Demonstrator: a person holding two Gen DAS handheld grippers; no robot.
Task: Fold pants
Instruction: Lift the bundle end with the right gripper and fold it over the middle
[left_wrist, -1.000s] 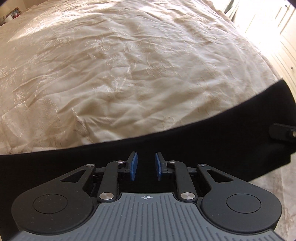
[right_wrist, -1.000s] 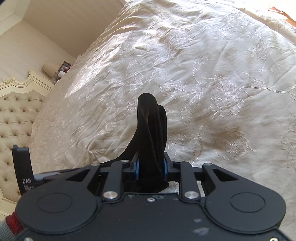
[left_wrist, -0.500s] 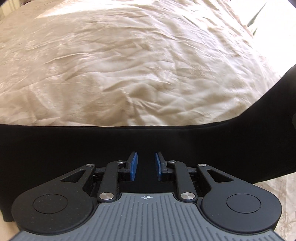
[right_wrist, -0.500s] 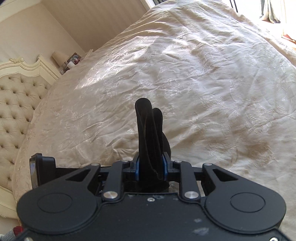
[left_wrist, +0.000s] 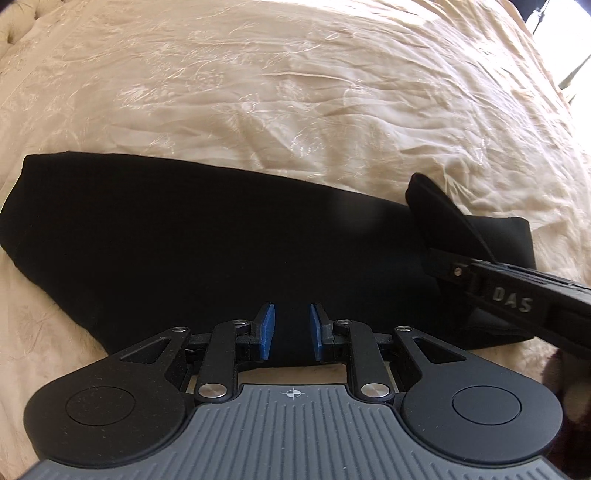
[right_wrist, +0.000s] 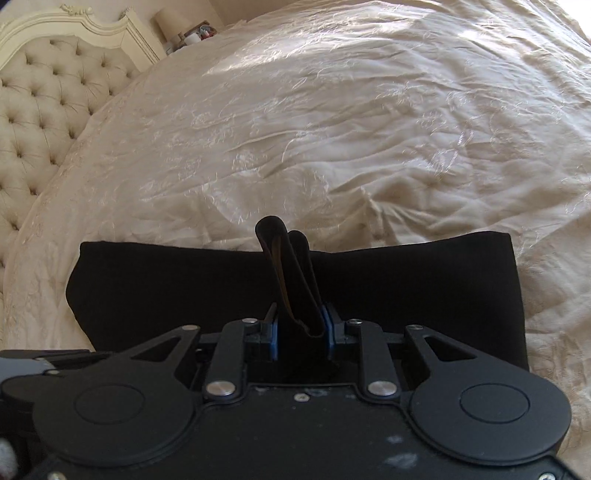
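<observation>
While both grippers hover low over the bed, the left gripper (left_wrist: 288, 330) has its blue pads a narrow gap apart; black cloth lies there, but whether it is pinched I cannot tell. Clamped in the right gripper (right_wrist: 301, 332) is an upstanding fold of the black pants (right_wrist: 184, 284), which lie flat on the cream bedspread (right_wrist: 332, 129). Farther off stands a tufted headboard (right_wrist: 48, 92).

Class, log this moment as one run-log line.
pants: black, on bedspread | right gripper: clamps bunched fabric | left gripper: grip unclear
</observation>
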